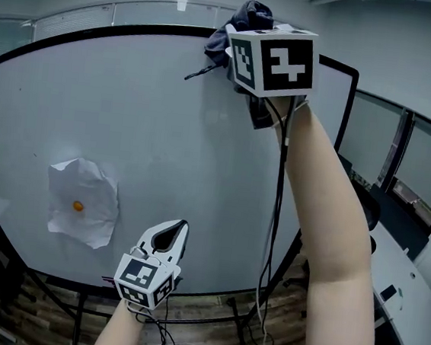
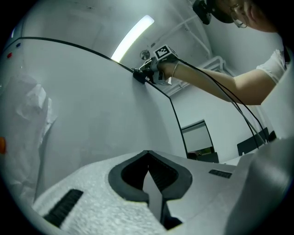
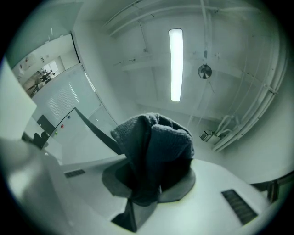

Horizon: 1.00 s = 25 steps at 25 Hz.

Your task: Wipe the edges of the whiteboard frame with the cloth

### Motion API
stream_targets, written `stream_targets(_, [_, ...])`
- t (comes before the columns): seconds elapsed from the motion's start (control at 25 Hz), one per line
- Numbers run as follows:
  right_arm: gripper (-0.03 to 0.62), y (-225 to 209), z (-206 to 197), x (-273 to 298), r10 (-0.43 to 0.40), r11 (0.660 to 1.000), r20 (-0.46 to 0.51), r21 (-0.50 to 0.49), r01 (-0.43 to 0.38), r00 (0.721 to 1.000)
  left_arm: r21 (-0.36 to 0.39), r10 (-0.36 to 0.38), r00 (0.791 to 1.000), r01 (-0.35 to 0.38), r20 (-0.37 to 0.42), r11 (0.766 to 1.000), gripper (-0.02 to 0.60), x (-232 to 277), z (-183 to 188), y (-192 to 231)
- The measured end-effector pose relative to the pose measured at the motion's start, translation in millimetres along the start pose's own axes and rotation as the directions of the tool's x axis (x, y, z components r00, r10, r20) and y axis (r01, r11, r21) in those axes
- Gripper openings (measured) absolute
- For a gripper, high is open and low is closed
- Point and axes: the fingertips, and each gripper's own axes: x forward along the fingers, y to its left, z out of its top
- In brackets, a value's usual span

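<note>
The dark cloth (image 1: 247,18) is clamped tight between the fingers of the right gripper (image 3: 149,181). That gripper is held up high, so the cloth sits right against the top edge of the black whiteboard frame (image 1: 139,28), over toward the right side. The left gripper (image 1: 169,238) is held low in front of the bottom part of the whiteboard (image 1: 193,165), its fingers shut together with nothing in them. A crumpled sheet of paper (image 1: 82,204) is pinned to the board by an orange magnet (image 1: 79,206), well apart from the cloth.
</note>
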Motion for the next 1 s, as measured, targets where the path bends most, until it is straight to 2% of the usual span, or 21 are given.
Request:
stream_targets(0.12, [0.077, -18.3, -5.7, -7.3, -0.014, 1.000, -0.010, -0.011, 0.014, 1.000, -0.032, 0.007, 1.000, -0.006, 0.009, 0.999, 0.018, 8.5, 0.2, -7.6])
stream_targets(0.24, [0.077, -66.1, -22.2, -32.3, -0.040, 0.999, -0.025, -0.015, 0.040, 0.999, -0.021, -0.001, 1.000, 0.001, 0.001, 1.000, 0.018, 30.3, -1.7, -38.9])
stream_targets(0.44, [0.077, -117.0, -38.2, -50.7, -0.069, 0.997, -0.041, -0.039, 0.068, 0.997, -0.035, -0.001, 1.000, 0.001, 0.003, 0.999, 0.018, 56.3, -3.5, -56.4])
stream_targets(1.0, [0.077, -218.2, -75.3, -92.0, -0.192, 0.981, -0.088, -0.045, 0.189, 0.977, -0.048, -0.160, 0.987, 0.159, -0.013, 0.986, 0.018, 117.8, -18.8, -134.8])
